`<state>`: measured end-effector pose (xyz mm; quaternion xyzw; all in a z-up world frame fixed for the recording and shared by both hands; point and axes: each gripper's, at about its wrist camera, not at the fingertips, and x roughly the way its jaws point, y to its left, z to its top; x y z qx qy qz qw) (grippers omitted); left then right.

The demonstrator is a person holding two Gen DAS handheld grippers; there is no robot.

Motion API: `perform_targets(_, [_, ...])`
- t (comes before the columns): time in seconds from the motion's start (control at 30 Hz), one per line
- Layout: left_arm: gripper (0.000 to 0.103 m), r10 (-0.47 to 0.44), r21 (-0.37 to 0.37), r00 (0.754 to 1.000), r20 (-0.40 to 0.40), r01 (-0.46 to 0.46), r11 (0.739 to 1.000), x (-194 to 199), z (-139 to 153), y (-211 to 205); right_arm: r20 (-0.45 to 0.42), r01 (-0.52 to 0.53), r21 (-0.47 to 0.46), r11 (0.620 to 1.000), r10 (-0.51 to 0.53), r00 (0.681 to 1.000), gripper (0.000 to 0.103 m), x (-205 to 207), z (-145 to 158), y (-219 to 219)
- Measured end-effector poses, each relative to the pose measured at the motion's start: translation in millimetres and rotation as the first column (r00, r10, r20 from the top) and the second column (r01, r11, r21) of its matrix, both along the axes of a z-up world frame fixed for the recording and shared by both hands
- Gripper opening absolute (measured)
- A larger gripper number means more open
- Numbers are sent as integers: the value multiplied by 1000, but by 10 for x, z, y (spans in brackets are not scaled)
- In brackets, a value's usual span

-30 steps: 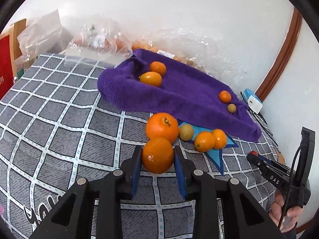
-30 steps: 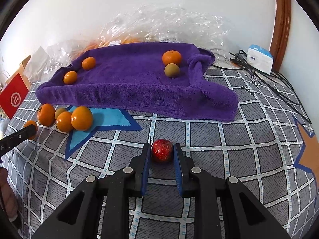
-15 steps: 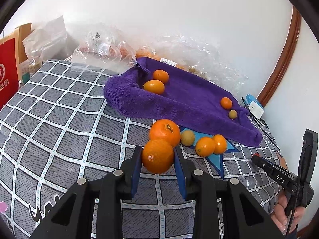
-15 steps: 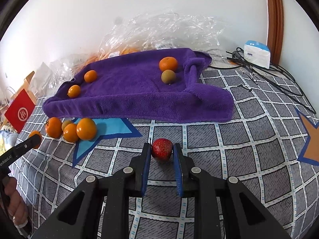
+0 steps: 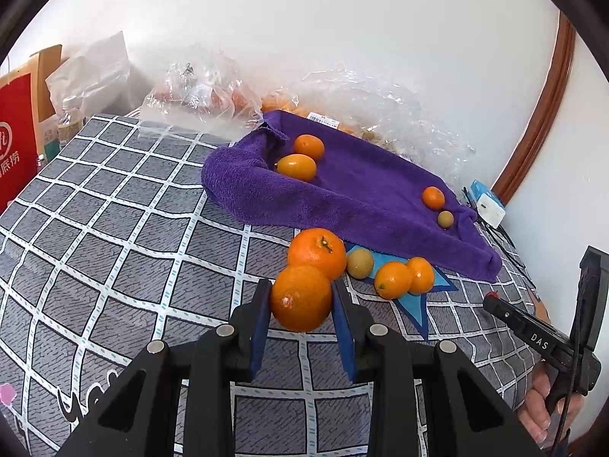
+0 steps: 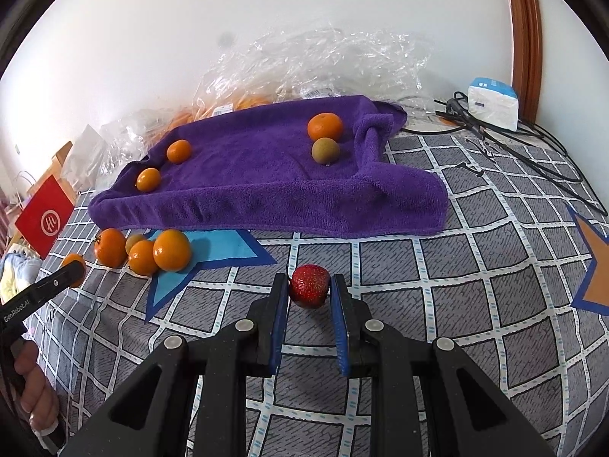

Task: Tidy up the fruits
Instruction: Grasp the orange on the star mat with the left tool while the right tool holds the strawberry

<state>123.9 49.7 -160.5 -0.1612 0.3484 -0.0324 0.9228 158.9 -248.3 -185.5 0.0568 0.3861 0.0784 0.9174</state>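
Left tongs (image 5: 302, 306) are clamped on an orange (image 5: 302, 298), blue pads pressing both its sides, and it hangs just above the checked cloth (image 5: 114, 236) that covers the table. Right behind it, touching or nearly so, sits a bigger orange with a stem (image 5: 316, 253). Beside that one lie a small greenish-brown fruit (image 5: 359, 262) and two smaller oranges (image 5: 404, 278) pressed together on a blue star (image 5: 422, 304) printed in the cloth.

Over on the other side, the right tongs (image 6: 309, 293) are clamped on a strawberry (image 6: 309, 285), held a little off the checked cloth, near the front edge of the purple towel (image 6: 266, 182).

That towel lies toward the back of the table, rumpled up at its edges. Four fruits rest on it: two small oranges (image 6: 163, 165) close together at its left end, and at its right end an orange (image 6: 324, 126) with a greenish-brown fruit (image 6: 325, 150) just in front of it.

Behind the towel, against the wall, crinkled clear plastic bags (image 6: 323, 64) pile up, more orange fruit showing through them. At the back right corner a white and blue box (image 6: 493, 103) sits among black cables (image 6: 533, 152). Off the left edge stands a red bag (image 6: 45, 221).

A hand (image 5: 548, 415) shows at the lower right of the left view, wrapped around the right tool's handle.
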Motion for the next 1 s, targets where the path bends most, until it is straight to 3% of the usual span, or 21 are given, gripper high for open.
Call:
perform_targets(0.37, [30,-14,4,999,30,14,1000,-51,31,6,35,1,85,996,-4,999,22,-54,41,-112])
perform_targets(1.0, [30,-19,-17,999,41,20,1000,-69,49,38,5,-14,75,997,14,1000,22,6,3,-82])
